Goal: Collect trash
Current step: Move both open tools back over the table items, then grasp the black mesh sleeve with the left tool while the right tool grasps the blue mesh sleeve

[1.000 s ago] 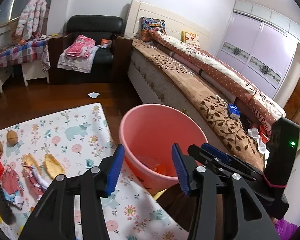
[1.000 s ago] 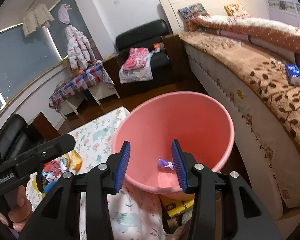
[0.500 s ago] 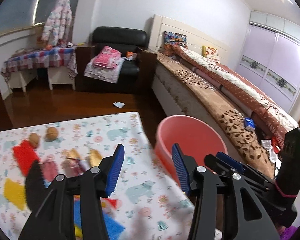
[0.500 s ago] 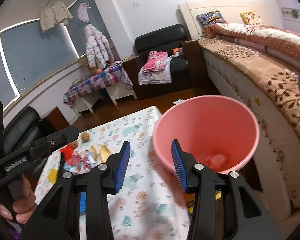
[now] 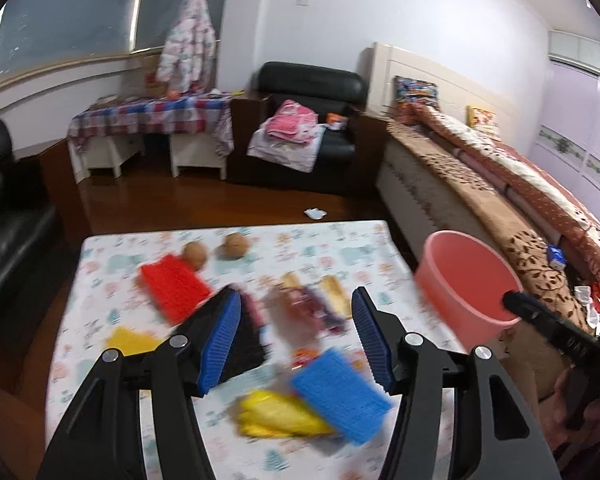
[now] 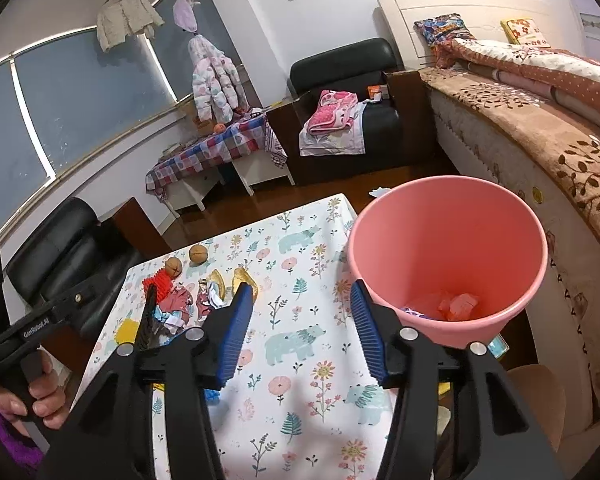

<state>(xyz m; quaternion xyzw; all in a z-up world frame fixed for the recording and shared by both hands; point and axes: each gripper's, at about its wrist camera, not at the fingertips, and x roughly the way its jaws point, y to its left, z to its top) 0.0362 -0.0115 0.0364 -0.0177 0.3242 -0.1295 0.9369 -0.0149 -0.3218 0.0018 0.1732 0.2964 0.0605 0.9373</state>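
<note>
My left gripper [image 5: 296, 340] hovers over the floral tablecloth [image 5: 112, 264], its jaws opening with nothing between them. Below it lie blurred crumpled wrappers [image 5: 308, 308], a blue ribbed block [image 5: 340, 392], a yellow piece [image 5: 276, 416] and a red ribbed block [image 5: 174, 286]. The pink bucket [image 6: 448, 248] stands off the table's right edge with trash [image 6: 456, 304] inside. My right gripper [image 6: 300, 332] hangs above the cloth just left of the bucket, jaws opening and empty. The wrapper pile [image 6: 180, 304] shows at its left.
Two walnuts [image 5: 196, 254] sit at the table's far side, yellow shells [image 6: 246, 278] near the wrappers. A bed [image 5: 500, 208] runs along the right, behind the bucket. A black armchair [image 6: 72, 256] stands left of the table. A scrap of paper [image 5: 314, 213] lies on the wooden floor.
The left gripper has swung left, from over the bucket to over the table's clutter. The right gripper has drawn back from the bucket's mouth. Both pairs of jaws stand wider.
</note>
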